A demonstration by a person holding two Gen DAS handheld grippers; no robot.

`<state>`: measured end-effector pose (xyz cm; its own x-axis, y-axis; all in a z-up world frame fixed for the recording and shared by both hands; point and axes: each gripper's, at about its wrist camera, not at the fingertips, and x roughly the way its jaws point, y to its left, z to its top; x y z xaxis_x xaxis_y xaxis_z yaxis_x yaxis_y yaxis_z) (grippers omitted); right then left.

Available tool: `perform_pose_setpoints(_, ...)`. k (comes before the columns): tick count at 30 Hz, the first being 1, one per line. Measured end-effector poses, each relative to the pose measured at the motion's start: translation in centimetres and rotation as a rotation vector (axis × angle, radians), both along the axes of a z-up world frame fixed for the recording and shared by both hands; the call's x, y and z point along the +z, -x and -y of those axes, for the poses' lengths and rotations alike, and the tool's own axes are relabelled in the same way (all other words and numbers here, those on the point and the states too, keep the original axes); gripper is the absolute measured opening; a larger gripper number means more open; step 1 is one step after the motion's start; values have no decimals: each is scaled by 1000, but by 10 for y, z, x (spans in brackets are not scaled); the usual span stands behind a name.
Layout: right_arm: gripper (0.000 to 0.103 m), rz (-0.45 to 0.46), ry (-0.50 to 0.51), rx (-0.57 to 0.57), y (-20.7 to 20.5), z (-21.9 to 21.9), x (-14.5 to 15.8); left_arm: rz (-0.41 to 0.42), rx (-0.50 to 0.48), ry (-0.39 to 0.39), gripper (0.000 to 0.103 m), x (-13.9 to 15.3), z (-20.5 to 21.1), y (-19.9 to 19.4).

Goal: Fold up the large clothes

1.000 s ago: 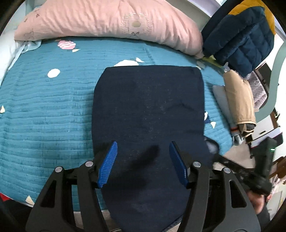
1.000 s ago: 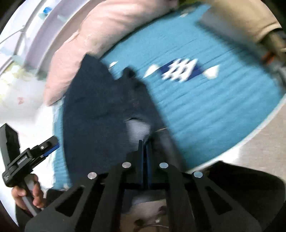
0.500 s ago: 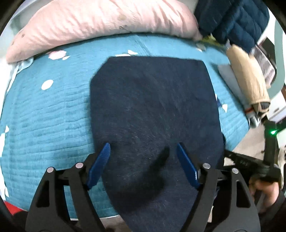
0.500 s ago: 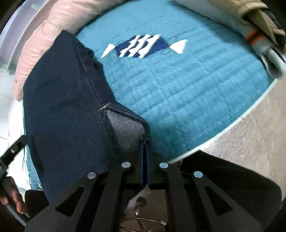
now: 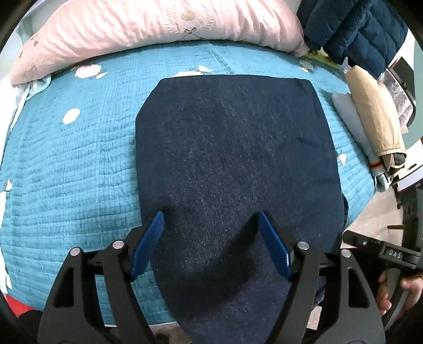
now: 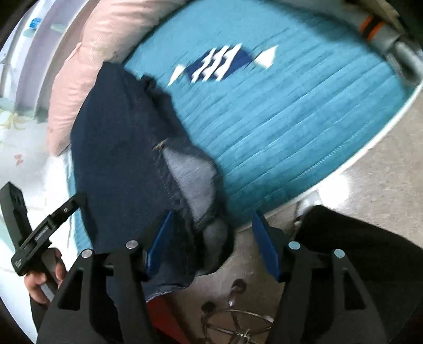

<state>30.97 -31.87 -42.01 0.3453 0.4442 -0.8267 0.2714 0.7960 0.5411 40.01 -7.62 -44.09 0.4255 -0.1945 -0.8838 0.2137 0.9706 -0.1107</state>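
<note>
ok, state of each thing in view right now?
left gripper: open, over the garment
right gripper: open, holding nothing
dark navy denim garment: folded flat, near end hanging off the bed
teal quilted bedspread: spread flat
beige folded garment: folded, at bed edge

I read the dark garment (image 5: 232,158) as denim: matt indigo cloth with a fine diagonal weave, its paler underside (image 6: 193,182) showing where a corner is turned up. The bedspread (image 5: 74,164) under it is teal quilted cloth, ribbed and slightly fuzzy. The pink pillow (image 5: 158,23) looks like soft crinkled cotton (embroidered, I think). My left tongs (image 5: 211,246) are matt black plastic with ridged blue pads (image 5: 148,243) and shiny metal screws.
</note>
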Motion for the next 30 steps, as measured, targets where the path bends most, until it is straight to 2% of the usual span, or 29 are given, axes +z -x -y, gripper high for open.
perform_pose_setpoints(4, 59, -21, -17, 61, -5, -20, -9, 0, 3, 10, 75, 0, -1, 0)
perform_pose_setpoints(7, 60, -6, -14, 90, -4, -31, -8, -4, 7, 16, 75, 1, -1, 0)
perform_pose_setpoints(10, 58, 15, -59, 113, -8, -36, -8, -7, 9, 25, 75, 1, -2, -1)
perform_pose_setpoints(12, 59, 7, -4, 107, -9, -38, -10, -6, 8, 27, 75, 1, -2, -1)
perform_pose_setpoints(14, 63, -2, 47, 91, -11, -42, -10, -4, 1, 26, 76, 1, -2, -1)
perform_pose_setpoints(17, 65, 21, 157, 87, -2, -54, 0, -4, -4, 26, 76, 0, -2, 0)
perform_pose_setpoints(19, 69, 3, 166, 72, -1, -55, -3, -4, -5, 31, 77, 0, -3, 0)
perform_pose_setpoints(22, 69, -33, 97, 55, -1, -53, -16, -2, -8, 29, 78, 0, -2, 0)
perform_pose_setpoints(23, 69, -43, 39, 36, 0, -50, -20, -1, -9, 27, 78, -1, -2, 0)
perform_pose_setpoints(24, 61, -37, 12, 38, 1, -50, -20, 0, -9, 27, 78, -1, -2, 1)
perform_pose_setpoints(25, 58, -28, 2, 47, 1, -50, -19, 0, -8, 29, 78, -1, -2, 1)
perform_pose_setpoints(30, 58, -21, 1, 57, -3, -59, -18, -2, -10, 25, 78, 0, -2, 1)
